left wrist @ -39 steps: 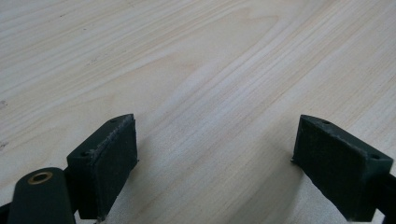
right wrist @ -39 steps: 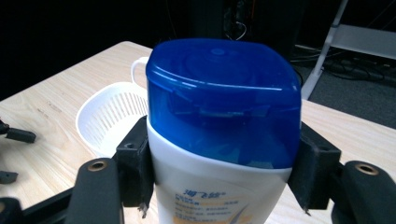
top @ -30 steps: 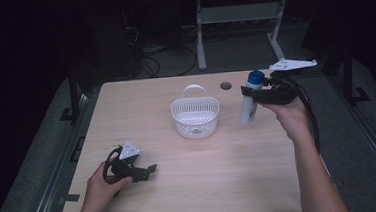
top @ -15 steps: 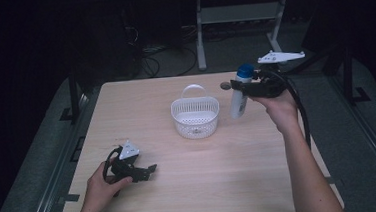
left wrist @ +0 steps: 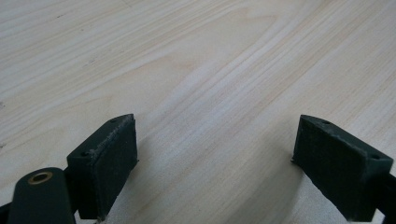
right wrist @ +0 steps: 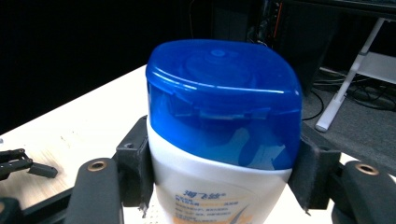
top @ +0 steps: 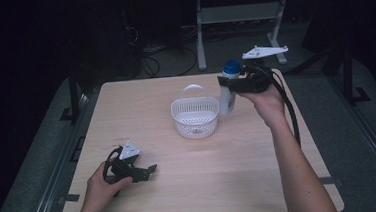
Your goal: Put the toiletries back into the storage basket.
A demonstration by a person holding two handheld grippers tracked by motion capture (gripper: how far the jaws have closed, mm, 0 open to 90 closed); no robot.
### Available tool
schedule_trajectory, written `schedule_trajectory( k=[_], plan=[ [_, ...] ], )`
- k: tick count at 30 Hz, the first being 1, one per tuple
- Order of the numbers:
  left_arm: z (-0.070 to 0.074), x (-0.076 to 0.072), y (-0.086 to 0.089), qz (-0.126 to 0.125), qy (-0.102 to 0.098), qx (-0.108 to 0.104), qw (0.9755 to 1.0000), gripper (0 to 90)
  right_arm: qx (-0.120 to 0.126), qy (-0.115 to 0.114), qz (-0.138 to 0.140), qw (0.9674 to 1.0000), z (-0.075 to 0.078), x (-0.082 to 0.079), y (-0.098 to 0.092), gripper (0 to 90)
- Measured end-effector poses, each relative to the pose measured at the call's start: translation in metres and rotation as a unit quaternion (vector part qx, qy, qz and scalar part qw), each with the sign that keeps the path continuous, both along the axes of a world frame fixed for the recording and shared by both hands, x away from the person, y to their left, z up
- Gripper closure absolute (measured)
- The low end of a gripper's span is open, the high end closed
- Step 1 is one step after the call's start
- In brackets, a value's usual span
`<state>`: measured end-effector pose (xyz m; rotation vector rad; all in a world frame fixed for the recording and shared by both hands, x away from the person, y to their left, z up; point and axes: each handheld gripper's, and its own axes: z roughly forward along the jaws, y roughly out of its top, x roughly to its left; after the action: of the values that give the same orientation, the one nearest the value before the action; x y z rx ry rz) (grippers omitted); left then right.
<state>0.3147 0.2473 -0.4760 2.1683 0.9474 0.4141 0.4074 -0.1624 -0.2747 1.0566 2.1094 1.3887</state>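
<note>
A white bottle [top: 227, 94] with a blue cap [right wrist: 224, 107] hangs upright above the table, just right of a white plastic basket [top: 195, 116]. My right gripper [top: 224, 82] is shut on the bottle just below the cap; in the right gripper view both pads press its sides. The basket has a handle [top: 192, 89] raised at the back, and I see nothing inside it. My left gripper [top: 150, 171] lies on the table [top: 221, 184] at the front left, held by a hand, jaws open with bare wood [left wrist: 215, 140] between them.
A white-legged stand [top: 240, 17] and cables on the floor lie beyond the table's far edge. The table's right half and front middle are bare wood. Dark carpet surrounds the table.
My right gripper has carried the bottle leftward and a little higher, from the back right toward the basket. The left gripper has stayed where it was.
</note>
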Motion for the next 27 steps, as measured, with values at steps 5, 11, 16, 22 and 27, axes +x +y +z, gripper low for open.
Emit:
schedule_trajectory(
  k=[5,11,16,22,27],
  plan=[
    [0.000,0.000,0.000,0.000,0.000,0.000,1.0000,13.2,0.002,0.005,0.003,1.0000,-0.002,0.004,0.008,34.8],
    [0.000,0.000,0.000,-0.002,0.001,0.000,1.0000,13.2,0.000,0.005,0.010,0.9999,-0.004,0.009,0.019,34.8],
    [0.000,0.000,0.000,-0.003,0.001,0.000,1.0000,13.2,-0.002,0.006,0.016,0.9998,-0.006,0.012,0.028,34.8],
    [0.000,0.000,0.000,-0.003,0.001,0.001,1.0000,13.3,-0.008,0.011,0.021,0.9997,-0.011,0.016,0.037,34.8],
    [0.000,0.000,0.000,-0.003,0.000,0.001,1.0000,13.3,-0.011,0.015,0.024,0.9995,-0.016,0.020,0.041,34.8]
  ],
)
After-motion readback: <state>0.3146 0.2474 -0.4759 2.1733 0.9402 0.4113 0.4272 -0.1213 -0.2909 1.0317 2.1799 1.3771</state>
